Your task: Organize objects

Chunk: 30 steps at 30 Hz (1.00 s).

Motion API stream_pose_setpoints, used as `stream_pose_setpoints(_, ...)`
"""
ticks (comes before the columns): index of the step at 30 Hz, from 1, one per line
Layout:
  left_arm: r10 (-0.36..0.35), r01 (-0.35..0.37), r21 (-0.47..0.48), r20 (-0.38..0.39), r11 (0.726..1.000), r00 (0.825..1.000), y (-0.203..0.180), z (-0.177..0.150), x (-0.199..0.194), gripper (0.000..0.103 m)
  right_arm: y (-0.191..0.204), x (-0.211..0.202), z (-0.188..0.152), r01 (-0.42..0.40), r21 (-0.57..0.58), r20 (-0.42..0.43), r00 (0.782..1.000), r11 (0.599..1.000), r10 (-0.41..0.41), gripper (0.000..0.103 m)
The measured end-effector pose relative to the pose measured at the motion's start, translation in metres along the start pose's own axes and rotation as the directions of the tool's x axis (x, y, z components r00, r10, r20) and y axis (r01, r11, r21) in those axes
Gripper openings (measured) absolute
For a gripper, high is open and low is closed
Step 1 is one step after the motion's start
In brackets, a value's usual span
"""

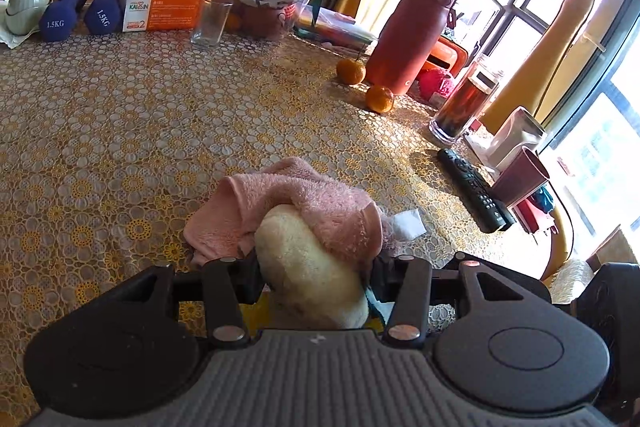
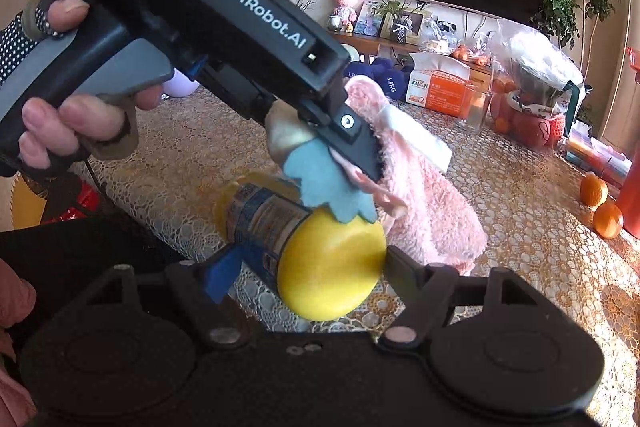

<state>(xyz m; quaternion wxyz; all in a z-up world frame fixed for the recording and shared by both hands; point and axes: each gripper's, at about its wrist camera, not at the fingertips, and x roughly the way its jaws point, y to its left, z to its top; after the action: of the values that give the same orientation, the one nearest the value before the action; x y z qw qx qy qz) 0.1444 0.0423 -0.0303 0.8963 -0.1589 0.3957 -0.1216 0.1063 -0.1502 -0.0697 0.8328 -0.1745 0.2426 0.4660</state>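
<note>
Meanwhile, a plush toy (image 1: 308,267) is pinched by the left gripper (image 1: 314,273), a yellow-capped bottle (image 2: 304,247) by the right gripper (image 2: 312,263), while oranges (image 1: 379,99) are left unsorted on the desk (image 1: 120,131).

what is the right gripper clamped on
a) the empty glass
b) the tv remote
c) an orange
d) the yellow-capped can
d: in the right wrist view the right gripper has its fingers closed on either side of the yellow-capped can, which lies sideways between them, while the left gripper holds a pink towel and a cream plush just above it.
</note>
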Motion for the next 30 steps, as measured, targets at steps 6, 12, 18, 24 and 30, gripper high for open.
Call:
stream_pose_setpoints(6,0.044,-0.044,-0.012,0.0,0.999,0.999,0.015,-0.002,-0.001,0.048,0.001,0.001,-0.005,0.0,-0.014,-0.014,1.0,1.0,0.0,0.077)
stream_pose_setpoints(12,0.06,-0.06,-0.021,0.007,0.998,0.998,0.023,-0.005,-0.003,0.049,0.0,0.002,-0.009,-0.001,-0.021,-0.023,1.0,1.0,0.001,0.076)
stream_pose_setpoints(18,0.075,-0.075,-0.025,0.009,0.997,0.997,0.027,-0.006,-0.006,0.049,0.003,0.002,-0.012,0.009,-0.034,-0.018,1.0,0.999,-0.01,0.076)
stream_pose_setpoints(24,0.117,-0.117,-0.042,-0.003,0.992,0.993,0.036,-0.005,-0.011,0.049,0.002,0.001,-0.013,0.013,-0.036,-0.021,1.0,0.999,-0.014,0.076)
stream_pose_setpoints(30,0.077,-0.076,-0.031,0.014,0.997,0.997,0.027,0.004,-0.014,0.049,-0.002,0.002,-0.011,0.039,-0.007,-0.023,0.999,0.999,-0.039,0.075)
